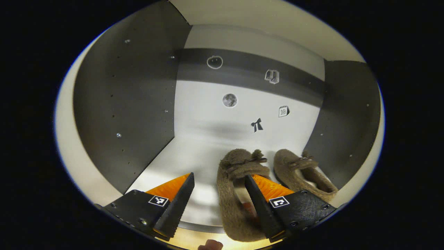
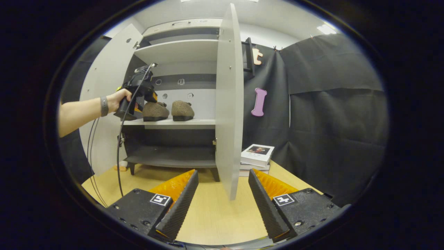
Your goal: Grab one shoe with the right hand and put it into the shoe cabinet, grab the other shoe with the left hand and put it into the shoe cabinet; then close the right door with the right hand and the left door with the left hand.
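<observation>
Left gripper (image 1: 219, 187) inside white shoe cabinet (image 2: 180, 48), fingers spread apart; right finger (image 1: 261, 205) seems inside opening of brown fuzzy shoe with bow (image 1: 236, 194), contact unclear. Second brown fuzzy shoe (image 1: 301, 171) just beside, both on middle shelf (image 2: 194, 122). Right gripper (image 2: 223, 194) released, holding nothing, over light wooden table (image 2: 215, 215), facing edge of open right door (image 2: 227, 104); left door (image 2: 104, 86) open

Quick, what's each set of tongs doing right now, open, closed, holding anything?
Left tongs: open, one finger inside the left shoe on the cabinet shelf, not gripping it.
Right tongs: open, holding nothing.
</observation>
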A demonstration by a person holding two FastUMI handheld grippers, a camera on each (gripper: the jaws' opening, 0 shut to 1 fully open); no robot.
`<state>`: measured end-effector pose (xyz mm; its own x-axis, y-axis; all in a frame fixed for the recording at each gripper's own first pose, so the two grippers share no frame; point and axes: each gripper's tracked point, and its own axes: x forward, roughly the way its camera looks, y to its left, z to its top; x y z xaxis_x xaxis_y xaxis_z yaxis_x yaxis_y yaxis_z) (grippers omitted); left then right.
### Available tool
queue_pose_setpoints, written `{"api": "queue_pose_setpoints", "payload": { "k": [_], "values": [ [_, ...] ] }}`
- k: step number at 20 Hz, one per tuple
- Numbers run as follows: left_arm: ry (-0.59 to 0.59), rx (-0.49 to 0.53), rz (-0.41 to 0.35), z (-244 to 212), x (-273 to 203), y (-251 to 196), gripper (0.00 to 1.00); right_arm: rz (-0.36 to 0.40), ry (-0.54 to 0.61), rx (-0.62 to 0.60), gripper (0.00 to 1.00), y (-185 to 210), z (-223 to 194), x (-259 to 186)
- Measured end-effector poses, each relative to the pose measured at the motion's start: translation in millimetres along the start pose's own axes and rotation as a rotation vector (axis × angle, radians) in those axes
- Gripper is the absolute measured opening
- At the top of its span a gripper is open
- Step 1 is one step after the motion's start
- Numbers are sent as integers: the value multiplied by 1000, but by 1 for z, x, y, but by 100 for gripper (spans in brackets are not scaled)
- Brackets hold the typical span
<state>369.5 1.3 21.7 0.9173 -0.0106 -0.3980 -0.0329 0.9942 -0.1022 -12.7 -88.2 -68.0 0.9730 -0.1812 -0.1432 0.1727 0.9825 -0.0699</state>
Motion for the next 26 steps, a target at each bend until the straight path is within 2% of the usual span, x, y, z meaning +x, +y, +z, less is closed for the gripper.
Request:
{"api": "queue_pose_setpoints", "payload": {
  "k": [3,4,6,7,9,10,11,15,17,18,19,21,24,26],
  "values": [
    [-183,-1,-29,23,-42,4,90,22,16,6,92,8,-5,-4],
    [-232,-4,-48,28,-59,2,82,30,23,4,92,10,-8,-4],
    [-290,-3,-49,26,-95,8,84,47,31,-4,93,16,-10,-7],
    [-325,-3,-46,23,-111,11,100,57,32,-6,93,20,-10,-8],
    [-383,-5,-40,13,-143,18,95,76,37,-8,93,27,-11,-10],
    [-390,-2,-47,3,-161,20,99,86,41,-9,93,31,-12,-11],
    [-381,11,-45,-9,-174,23,95,94,45,-11,93,34,-14,-12],
    [-367,60,-37,-60,-221,31,95,127,59,-10,93,46,-20,-18],
    [-342,97,-64,-93,-242,24,95,139,80,-13,93,51,-30,-22],
    [-310,115,-65,-117,-251,23,99,145,92,-11,93,54,-36,-24],
    [-286,132,-58,-136,-259,22,95,152,106,-8,93,56,-40,-26],
    [-266,156,-51,-164,-274,17,94,163,120,5,93,61,-46,-28],
    [-238,141,-53,-202,-291,10,95,183,119,24,93,68,-52,-30],
    [-167,131,-85,-230,-294,3,95,189,124,31,93,71,-56,-33]
  ]
}}
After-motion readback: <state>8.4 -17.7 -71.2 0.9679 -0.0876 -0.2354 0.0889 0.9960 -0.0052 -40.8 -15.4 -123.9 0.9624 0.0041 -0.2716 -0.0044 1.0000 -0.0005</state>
